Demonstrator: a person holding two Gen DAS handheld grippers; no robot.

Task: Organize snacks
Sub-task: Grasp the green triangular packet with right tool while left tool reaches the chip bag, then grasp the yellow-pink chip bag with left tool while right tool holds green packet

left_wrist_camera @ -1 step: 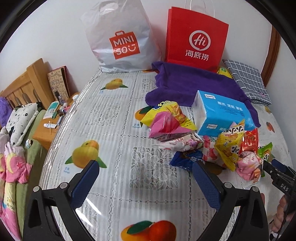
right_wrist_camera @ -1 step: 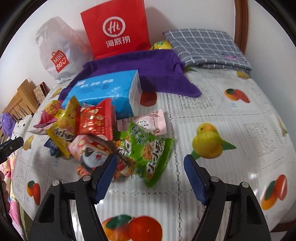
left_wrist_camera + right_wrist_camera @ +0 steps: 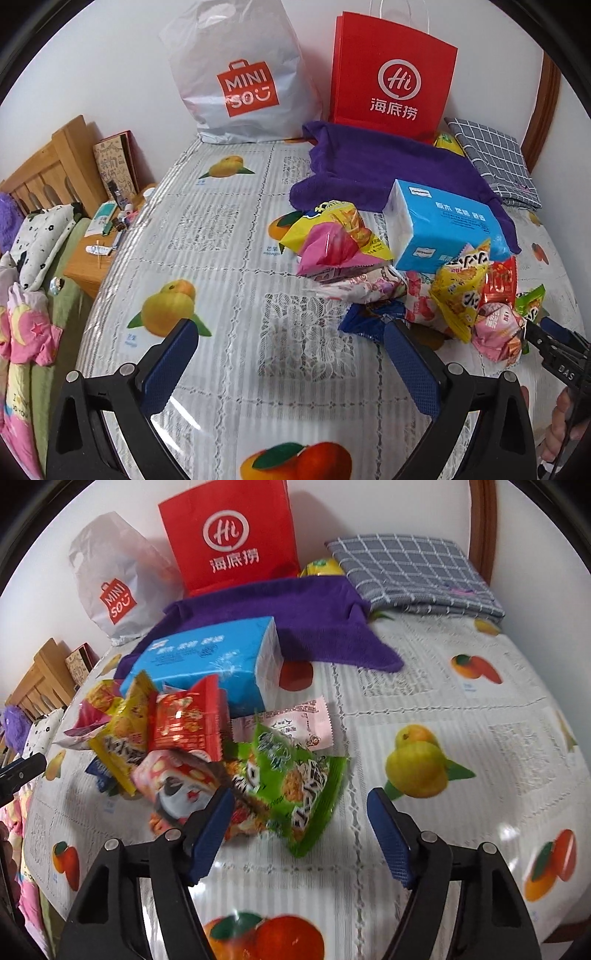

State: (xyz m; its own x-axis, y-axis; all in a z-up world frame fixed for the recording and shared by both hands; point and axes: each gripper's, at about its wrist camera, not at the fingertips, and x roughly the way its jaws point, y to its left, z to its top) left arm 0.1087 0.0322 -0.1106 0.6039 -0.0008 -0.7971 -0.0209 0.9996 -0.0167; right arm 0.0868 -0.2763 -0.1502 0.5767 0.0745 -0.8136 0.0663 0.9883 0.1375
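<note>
A heap of snack packets [image 3: 417,291] lies on the fruit-print worktop [image 3: 229,258], right of centre in the left wrist view and left of centre in the right wrist view. About nine or ten packets can be counted, though several overlap and the count is not sure: two yellow ones, one magenta, one red packet [image 3: 186,723], one green packet [image 3: 295,775], one dark blue, and some pale pink ones, among them a flat pink packet [image 3: 295,725] lying behind the green one. One blue tissue box [image 3: 443,229] stands at the back of the heap, touching it. Behind it lies one purple towel [image 3: 376,166], then one folded grey checked cloth [image 3: 413,572] at upper right of the right wrist view. Two bags lean on the wall: one white bag [image 3: 240,74] and one red paper bag [image 3: 391,77].

The left tongs [image 3: 291,365] sit low over bare worktop at the bottom of their view, fingers wide apart, nothing between them, the dark blue packet just beyond the right finger. The right tongs [image 3: 299,830] point at the heap's near edge; their jaws are closing, the green packet's lower edge lies between them, the pads not pressing on it. In the left wrist view, a hand [image 3: 561,424] shows at lower right, gripping the right tongs' handle.
</note>
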